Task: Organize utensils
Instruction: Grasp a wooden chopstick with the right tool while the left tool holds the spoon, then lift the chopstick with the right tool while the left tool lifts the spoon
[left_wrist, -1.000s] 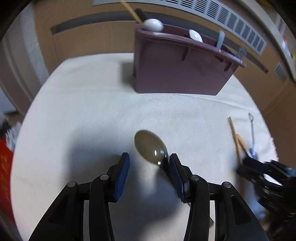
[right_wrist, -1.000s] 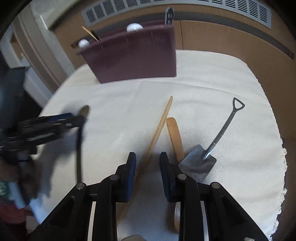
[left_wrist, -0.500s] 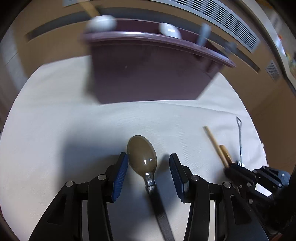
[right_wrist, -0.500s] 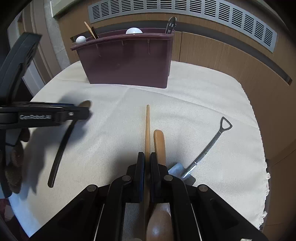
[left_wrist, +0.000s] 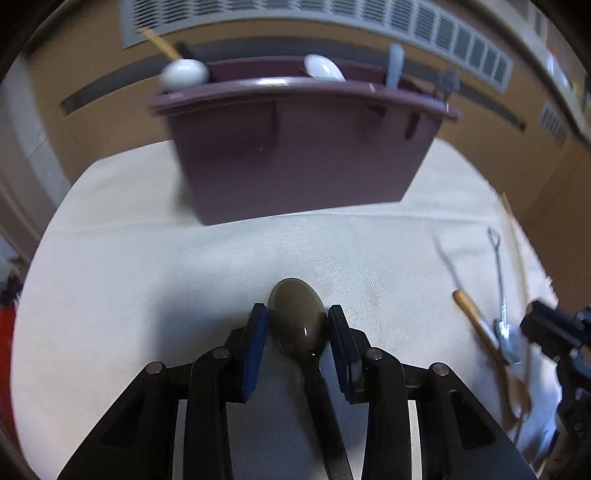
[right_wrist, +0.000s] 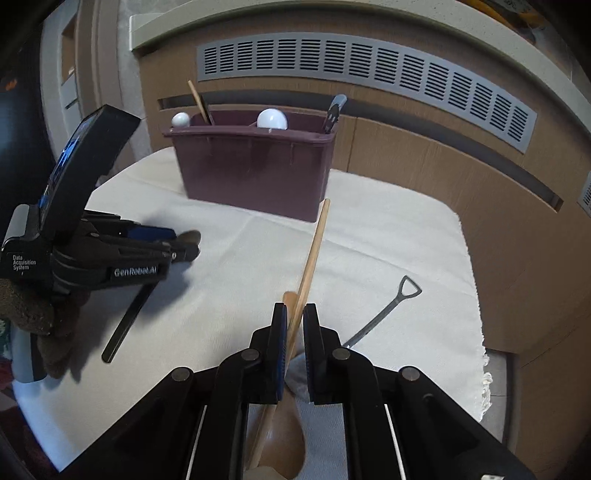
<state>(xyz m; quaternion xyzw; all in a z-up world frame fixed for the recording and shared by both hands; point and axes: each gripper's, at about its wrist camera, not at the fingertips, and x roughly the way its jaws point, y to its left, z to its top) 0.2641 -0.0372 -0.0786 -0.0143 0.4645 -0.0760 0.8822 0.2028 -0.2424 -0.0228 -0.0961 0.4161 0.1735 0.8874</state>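
Note:
My left gripper (left_wrist: 297, 312) straddles the bowl of a dark spoon (left_wrist: 295, 295) lying on the white cloth. Its jaws are closing and the blue pads touch both sides of the bowl. The spoon's black handle (right_wrist: 125, 325) trails back on the cloth. My right gripper (right_wrist: 294, 314) holds a wooden chopstick (right_wrist: 314, 251) raised off the cloth and pointing at the maroon organizer (right_wrist: 255, 173). Its jaws are opening a little with the stick still pinched between them. The organizer (left_wrist: 295, 155) holds white spoons, a chopstick and other utensils.
A wooden spoon (right_wrist: 284, 435) and a shovel-shaped metal spoon (right_wrist: 384, 314) lie on the cloth under and right of my right gripper. A wood-panelled wall with a vent grille (right_wrist: 369, 74) stands behind the table. The cloth's edge (right_wrist: 480, 332) drops off at right.
The left jaws slid forward around the dark spoon's bowl and came in against it. The right gripper shut on the chopstick and lifted it off the cloth.

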